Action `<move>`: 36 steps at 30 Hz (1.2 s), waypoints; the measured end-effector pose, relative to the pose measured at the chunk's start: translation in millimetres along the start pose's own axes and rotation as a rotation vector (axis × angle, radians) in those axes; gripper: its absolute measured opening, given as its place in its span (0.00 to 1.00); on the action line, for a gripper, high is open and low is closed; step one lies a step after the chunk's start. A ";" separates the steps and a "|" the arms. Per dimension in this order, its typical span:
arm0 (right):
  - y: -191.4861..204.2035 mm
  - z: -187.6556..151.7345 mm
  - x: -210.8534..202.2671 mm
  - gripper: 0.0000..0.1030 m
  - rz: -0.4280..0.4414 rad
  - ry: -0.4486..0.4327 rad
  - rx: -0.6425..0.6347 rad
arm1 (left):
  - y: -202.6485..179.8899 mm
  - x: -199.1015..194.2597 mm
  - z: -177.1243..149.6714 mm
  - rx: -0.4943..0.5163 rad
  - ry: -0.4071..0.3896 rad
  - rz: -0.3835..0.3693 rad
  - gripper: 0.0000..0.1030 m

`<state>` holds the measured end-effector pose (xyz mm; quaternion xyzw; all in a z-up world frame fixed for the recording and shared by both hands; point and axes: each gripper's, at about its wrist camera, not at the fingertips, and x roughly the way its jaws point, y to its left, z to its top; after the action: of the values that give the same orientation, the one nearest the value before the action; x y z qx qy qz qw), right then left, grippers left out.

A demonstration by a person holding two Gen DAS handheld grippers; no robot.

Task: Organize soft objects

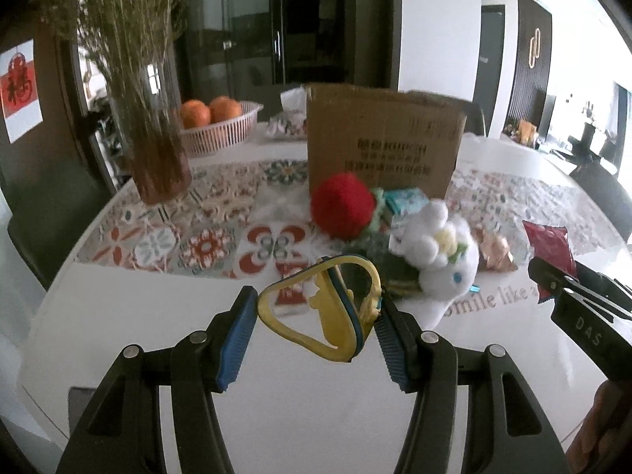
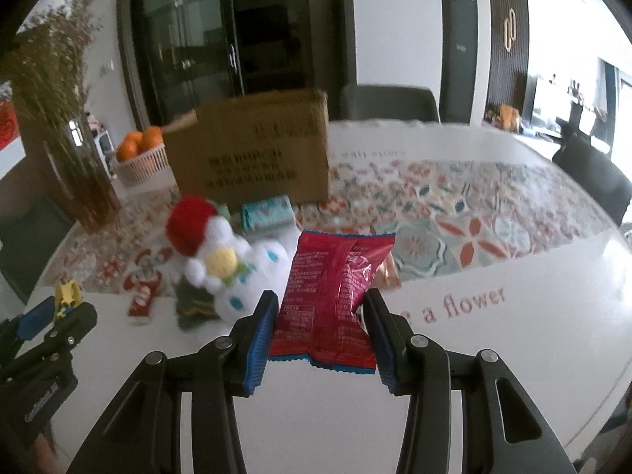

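Already a red snack packet (image 2: 330, 300) is clamped upright in the right gripper (image 2: 320, 330), a yellow frame (image 1: 322, 308) in the left gripper (image 1: 314, 335); the cardboard box (image 2: 252, 150) is seen at eleven o'clock.

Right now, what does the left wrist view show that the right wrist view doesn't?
Only the left wrist view: the left hand-held gripper pinching a yellow-framed toy, seen close up.

Only the right wrist view: the right hand-held gripper squeezing a red snack packet between its pads, and the word "flower" on the table.

Both: cardboard box, white plush, orange basket.
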<state>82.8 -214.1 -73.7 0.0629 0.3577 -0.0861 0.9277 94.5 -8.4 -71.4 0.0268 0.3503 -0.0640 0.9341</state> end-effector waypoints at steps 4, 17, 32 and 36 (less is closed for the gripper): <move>4.8 15.9 -10.6 0.45 0.024 -0.062 -0.009 | 2.0 -6.9 14.4 0.000 -0.036 -0.012 0.56; 18.5 70.4 -17.1 0.43 0.095 -0.183 -0.052 | -0.2 -7.8 73.6 0.043 -0.109 -0.090 0.56; 10.4 134.1 5.8 0.25 0.138 -0.187 -0.053 | -17.6 14.2 133.4 0.103 -0.134 -0.117 0.56; 9.7 147.0 14.9 0.25 0.150 -0.164 -0.068 | -21.6 21.4 143.6 0.103 -0.118 -0.134 0.56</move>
<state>191.6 -232.6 25.0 0.0510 0.2777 -0.0092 0.9593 201.0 -45.5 22.6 0.0474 0.2917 -0.1458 0.9441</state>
